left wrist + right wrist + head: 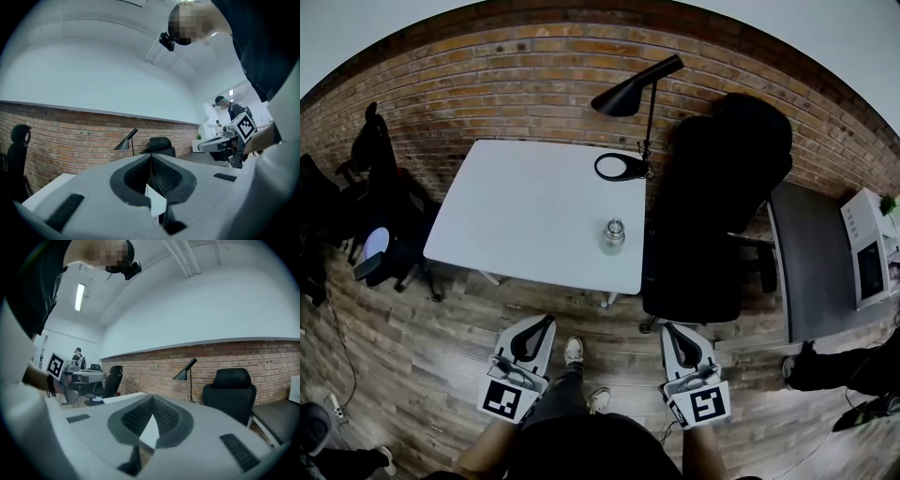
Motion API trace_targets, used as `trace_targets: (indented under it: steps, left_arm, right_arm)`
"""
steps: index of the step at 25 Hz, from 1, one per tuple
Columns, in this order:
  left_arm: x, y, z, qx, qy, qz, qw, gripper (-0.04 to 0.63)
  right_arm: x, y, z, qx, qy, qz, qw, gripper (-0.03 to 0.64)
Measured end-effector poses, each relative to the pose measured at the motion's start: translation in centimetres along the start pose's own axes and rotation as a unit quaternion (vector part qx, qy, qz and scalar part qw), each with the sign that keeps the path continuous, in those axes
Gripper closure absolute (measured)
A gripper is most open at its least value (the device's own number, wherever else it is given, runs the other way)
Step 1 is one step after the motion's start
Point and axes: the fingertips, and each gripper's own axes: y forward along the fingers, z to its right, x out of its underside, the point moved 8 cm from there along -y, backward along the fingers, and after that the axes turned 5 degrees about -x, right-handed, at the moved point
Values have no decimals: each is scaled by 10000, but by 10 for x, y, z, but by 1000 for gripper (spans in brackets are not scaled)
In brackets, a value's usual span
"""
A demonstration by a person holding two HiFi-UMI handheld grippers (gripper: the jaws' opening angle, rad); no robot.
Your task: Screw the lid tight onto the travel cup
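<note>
The travel cup (612,234), clear with a greyish top, stands upright near the front right corner of the white table (534,206); whether its lid is seated I cannot tell. Both grippers hang well short of the table, over the wooden floor. My left gripper (544,323) is shut with nothing between its jaws, and its closed tips (151,158) point level toward the table. My right gripper (670,330) is shut and empty too, with its tips (152,403) pressed together. The cup is hidden behind the jaws in both gripper views.
A black desk lamp (636,94) stands with its round base (622,167) at the table's back right. A black office chair (722,206) sits right of the table, and another chair (380,197) left. A brick wall runs behind. A grey bench (816,262) lies far right.
</note>
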Motion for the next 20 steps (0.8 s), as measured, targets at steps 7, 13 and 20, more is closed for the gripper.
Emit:
trace_targets:
  steps: [7,13,20]
  left_arm:
    - [4,60,-39,230,-194,65,9995,566]
    - [10,103,-84,343,-307,36,9989,566]
    - [26,141,-129,610,-470,-111,9970,566]
  right_arm:
    - [-7,48,21,102,-99,-395,9991,603]
    - [-18,107,36,128,-121,-435,9989,603]
    - [-27,153,36,325,-107,-613,9975,603]
